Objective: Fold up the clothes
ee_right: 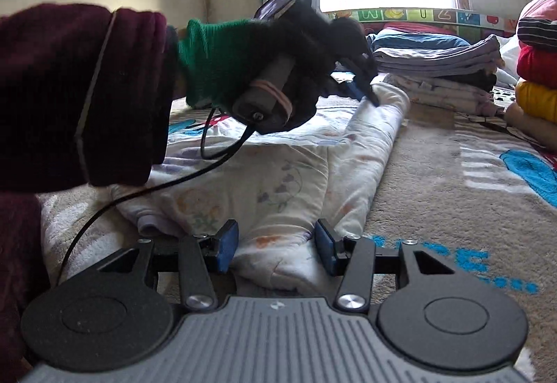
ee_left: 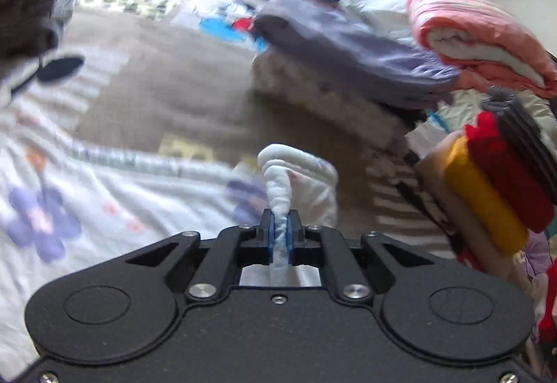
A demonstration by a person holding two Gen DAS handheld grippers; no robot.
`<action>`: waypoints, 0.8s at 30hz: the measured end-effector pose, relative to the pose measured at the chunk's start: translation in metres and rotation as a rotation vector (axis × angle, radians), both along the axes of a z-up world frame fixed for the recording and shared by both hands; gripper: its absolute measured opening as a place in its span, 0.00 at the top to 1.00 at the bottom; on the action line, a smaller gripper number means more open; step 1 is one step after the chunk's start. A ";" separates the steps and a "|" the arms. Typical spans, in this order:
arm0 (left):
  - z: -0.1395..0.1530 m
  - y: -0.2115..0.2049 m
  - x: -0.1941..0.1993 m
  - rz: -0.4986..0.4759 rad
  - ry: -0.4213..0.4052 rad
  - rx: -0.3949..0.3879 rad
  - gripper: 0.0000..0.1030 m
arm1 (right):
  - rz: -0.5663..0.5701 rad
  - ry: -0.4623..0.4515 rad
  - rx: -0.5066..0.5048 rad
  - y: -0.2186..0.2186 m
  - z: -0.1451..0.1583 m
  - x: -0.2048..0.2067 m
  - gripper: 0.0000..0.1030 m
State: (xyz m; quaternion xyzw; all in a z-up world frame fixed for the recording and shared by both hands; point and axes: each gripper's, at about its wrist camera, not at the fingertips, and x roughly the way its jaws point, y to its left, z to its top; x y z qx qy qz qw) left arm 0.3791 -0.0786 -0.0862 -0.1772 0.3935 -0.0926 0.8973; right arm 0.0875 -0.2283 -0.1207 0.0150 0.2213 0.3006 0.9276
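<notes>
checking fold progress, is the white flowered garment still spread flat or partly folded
Partly folded. The white garment has its right side rolled over into a long ridge, and the left claw is shut on a bunched end of it.

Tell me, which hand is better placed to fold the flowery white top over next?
Probably the left. The left gripper is already shut on a bunch of the white top at its far end, so it could carry that end over. The right gripper has open jaws either side of the near end, not pinching.
</notes>
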 end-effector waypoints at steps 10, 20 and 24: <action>0.013 0.003 0.005 0.022 -0.006 0.051 0.78 | -0.001 0.002 0.005 0.002 0.000 -0.003 0.51; 0.016 -0.045 0.025 -0.150 -0.094 0.245 0.76 | 0.003 0.003 0.004 0.002 0.001 -0.003 0.49; -0.015 -0.029 0.046 -0.087 -0.020 0.182 0.77 | 0.000 0.001 0.004 0.002 0.000 -0.004 0.49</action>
